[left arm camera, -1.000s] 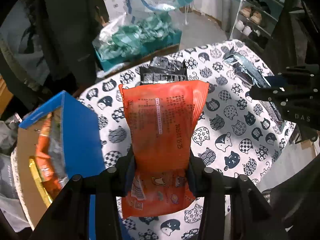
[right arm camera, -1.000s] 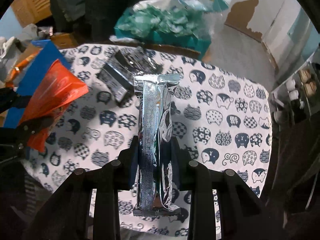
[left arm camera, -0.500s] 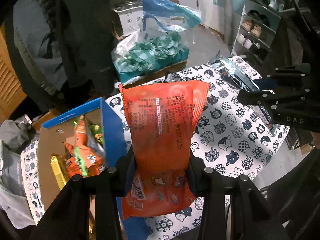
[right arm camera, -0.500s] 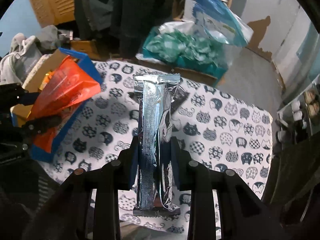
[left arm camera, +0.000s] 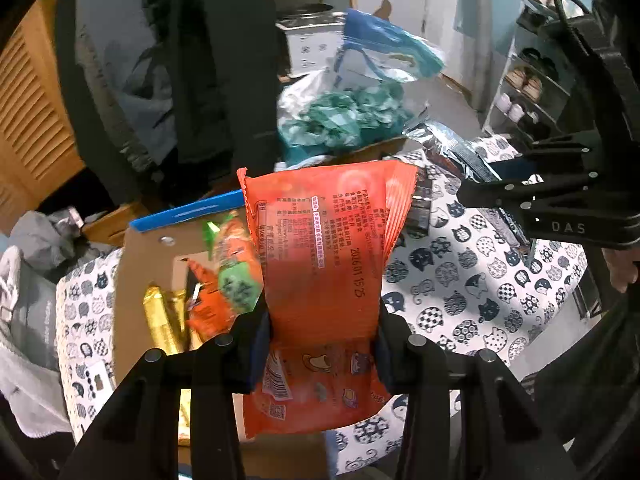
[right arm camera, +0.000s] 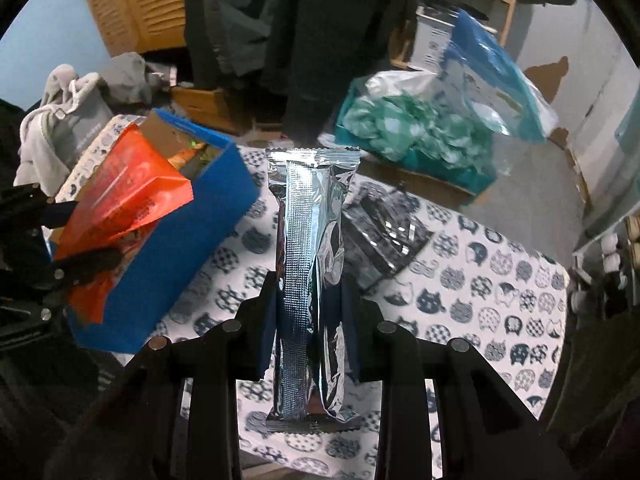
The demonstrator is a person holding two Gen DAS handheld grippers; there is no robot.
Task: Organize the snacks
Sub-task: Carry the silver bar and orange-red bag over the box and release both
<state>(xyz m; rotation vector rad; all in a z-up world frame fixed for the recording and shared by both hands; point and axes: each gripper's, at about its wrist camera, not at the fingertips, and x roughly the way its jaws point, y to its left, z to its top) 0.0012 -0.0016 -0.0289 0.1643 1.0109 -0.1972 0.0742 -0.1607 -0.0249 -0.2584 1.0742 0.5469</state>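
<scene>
1. At the far left, the blue-walled box (right arm camera: pixel 192 248) stands on the cat-print desk (right arm camera: pixel 500 280), its top open, with gold and orange-green packets (left arm camera: pixel 224 280) already inside
2. The left tool (left arm camera: pixel 324 344) is clamped on the orange snack packet (left arm camera: pixel 320 264) across its lower part; the packet's long axis runs forward along the fingers, and its free end hangs over the box's near blue wall
3. The relation that matters: the box opening lies just left of and below this packet, so the left hand is much the nearer one for a drop-in
4. The right tool (right arm camera: pixel 312 312) is closed on a silver foil packet (right arm camera: pixel 310 272), upright along its fingers, above the desk right of the box
5. Dark wrapped packets (right arm camera: pixel 384 236) lie on the desk just beyond it
</scene>
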